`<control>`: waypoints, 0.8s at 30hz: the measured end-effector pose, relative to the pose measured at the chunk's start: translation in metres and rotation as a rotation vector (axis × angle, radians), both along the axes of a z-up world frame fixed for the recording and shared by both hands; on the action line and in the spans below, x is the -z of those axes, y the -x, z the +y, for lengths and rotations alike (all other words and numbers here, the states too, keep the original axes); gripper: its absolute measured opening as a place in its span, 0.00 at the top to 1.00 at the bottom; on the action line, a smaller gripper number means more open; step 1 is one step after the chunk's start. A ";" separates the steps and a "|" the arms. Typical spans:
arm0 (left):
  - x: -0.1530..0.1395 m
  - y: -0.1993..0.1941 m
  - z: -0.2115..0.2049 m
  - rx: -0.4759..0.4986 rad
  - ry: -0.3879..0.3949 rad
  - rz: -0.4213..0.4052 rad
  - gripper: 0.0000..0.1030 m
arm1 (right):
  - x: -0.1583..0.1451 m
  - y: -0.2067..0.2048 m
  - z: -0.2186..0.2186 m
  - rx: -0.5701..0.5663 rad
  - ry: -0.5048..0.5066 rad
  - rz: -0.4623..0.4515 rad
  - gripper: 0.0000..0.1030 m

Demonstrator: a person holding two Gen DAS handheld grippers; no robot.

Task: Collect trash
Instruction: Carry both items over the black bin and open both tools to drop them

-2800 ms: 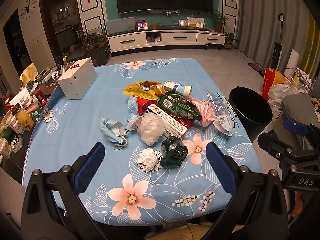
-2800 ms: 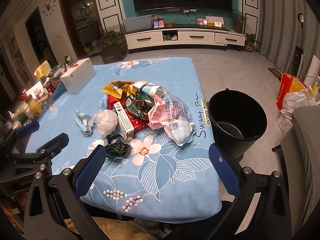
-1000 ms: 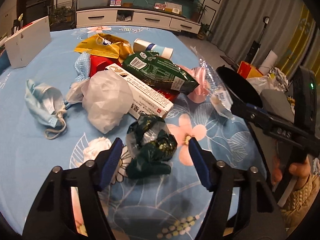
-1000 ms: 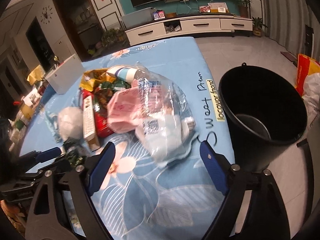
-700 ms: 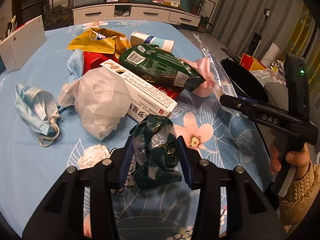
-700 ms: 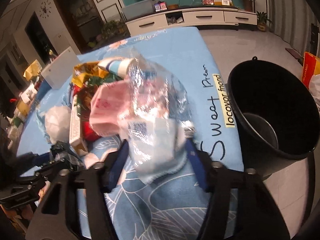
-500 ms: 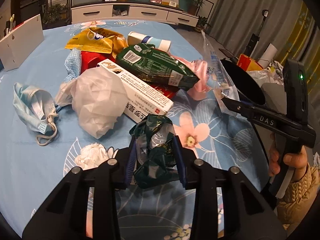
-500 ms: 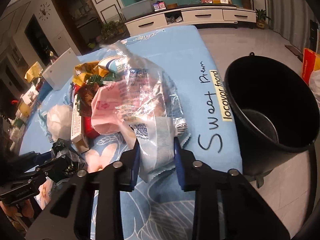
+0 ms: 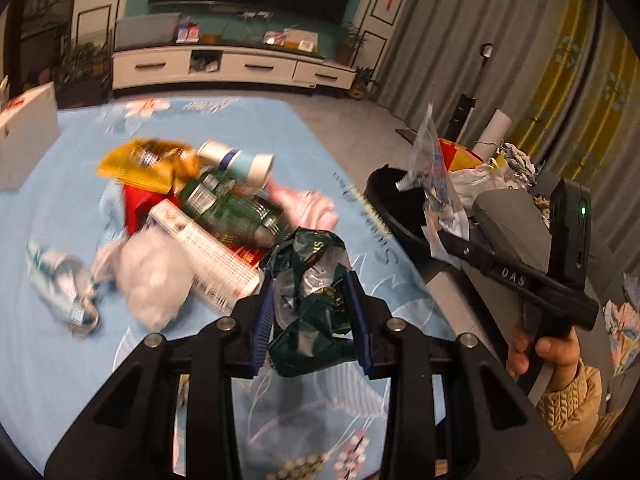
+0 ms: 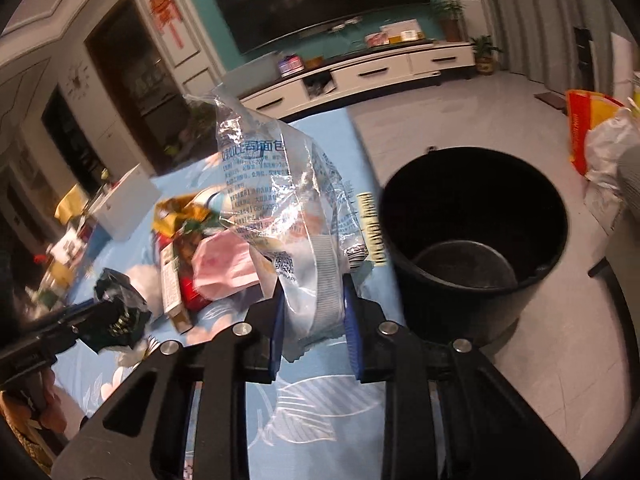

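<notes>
Now we have both pieces of trash off the table [image 9: 60,360], where a second ago they lay on its blue flowered cloth with our tools spread wide around them. The black bin [image 10: 472,240] stands on the floor just beside the table's right edge, mouth open and nothing visible inside but its bare bottom, so we judge it the obvious drop point for both loads.

The rest of the pile sits on the table: a long white carton [image 9: 208,248], a green packet [image 9: 228,208], a yellow wrapper [image 9: 144,164], a pink wad [image 9: 308,208] and a crumpled face mask [image 9: 64,292], all blurred in the left wrist view.

Our right tool [image 10: 314,316] is clamped on the lower end of the clear plastic bag [image 10: 276,184], which now stands up from the pads, lifted clear of the heap and closer to the bin than half a second ago. Our left tool [image 9: 312,320] is clamped on the crumpled dark green wrapper [image 9: 312,296], raised above the cloth.

With both grips made, we judge the pick done and the carry to the bin under way; the bag, being nearer, looks set to go in first.
</notes>
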State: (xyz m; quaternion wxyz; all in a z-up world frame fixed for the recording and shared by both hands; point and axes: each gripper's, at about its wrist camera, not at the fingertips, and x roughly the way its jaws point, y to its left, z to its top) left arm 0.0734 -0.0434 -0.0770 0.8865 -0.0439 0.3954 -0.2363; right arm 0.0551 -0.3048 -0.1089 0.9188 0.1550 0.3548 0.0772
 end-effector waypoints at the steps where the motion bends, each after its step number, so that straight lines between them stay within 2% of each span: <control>1: -0.004 -0.003 -0.008 0.011 0.000 -0.009 0.66 | 0.000 0.001 -0.005 0.013 0.000 -0.002 0.74; 6: -0.019 -0.031 -0.051 0.066 0.019 -0.036 0.65 | 0.005 0.004 -0.041 0.113 -0.015 0.003 0.74; 11: -0.019 -0.065 -0.106 0.147 0.036 -0.031 0.65 | 0.013 0.002 -0.076 0.189 -0.045 0.008 0.74; 17: -0.003 -0.105 -0.177 0.233 0.044 0.024 0.64 | 0.022 -0.013 -0.106 0.250 -0.090 0.023 0.74; 21: 0.016 -0.129 -0.214 0.252 0.008 0.054 0.64 | 0.031 -0.022 -0.119 0.276 -0.097 0.038 0.74; 23: 0.026 -0.136 -0.226 0.260 -0.003 0.066 0.62 | 0.036 -0.028 -0.124 0.283 -0.103 0.052 0.72; 24: 0.029 -0.139 -0.230 0.259 -0.008 0.072 0.58 | 0.039 -0.031 -0.127 0.289 -0.109 0.060 0.68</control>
